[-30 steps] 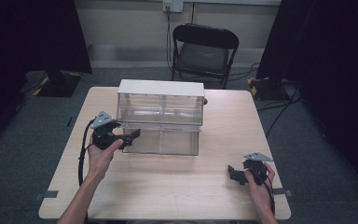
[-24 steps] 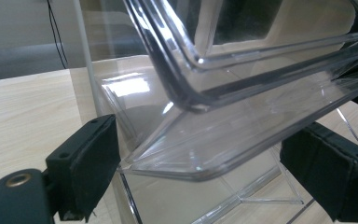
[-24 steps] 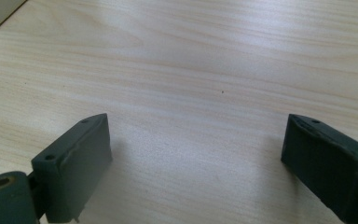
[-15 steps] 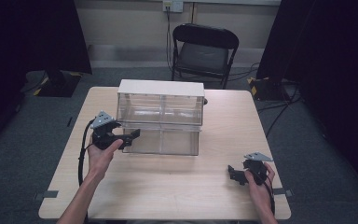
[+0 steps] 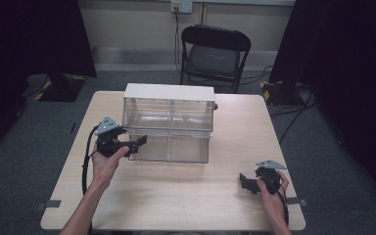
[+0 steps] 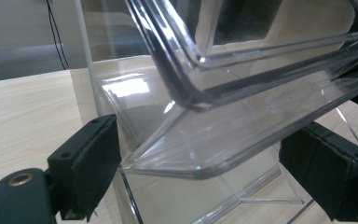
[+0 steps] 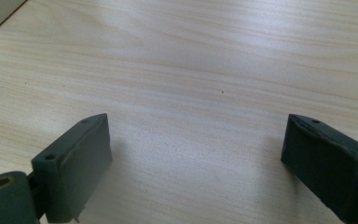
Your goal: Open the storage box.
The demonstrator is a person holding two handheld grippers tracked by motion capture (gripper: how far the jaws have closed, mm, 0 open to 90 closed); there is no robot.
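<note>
Centrally on the pale wooden desk (image 5: pixel 186 196), flanked by dark curtains with a black folding chair (image 5: pixel 214 51) behind, a clear drawer unit (image 5: pixel 169 117) is set. Its pulled-out lower drawer (image 6: pixel 242 135) is straddled by the wide left claw (image 5: pixel 136 143). Well apart, the right claw (image 7: pixel 196 158) is held wide over bare wood.

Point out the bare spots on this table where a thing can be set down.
Bare wood lies along the near edge of the table, between the left gripper and right gripper. The strip to the right of the clear drawer cabinet is bare too. It is crowded at the cabinet's front left, where the pulled-out drawer sits between the left gripper's open jaws.
</note>
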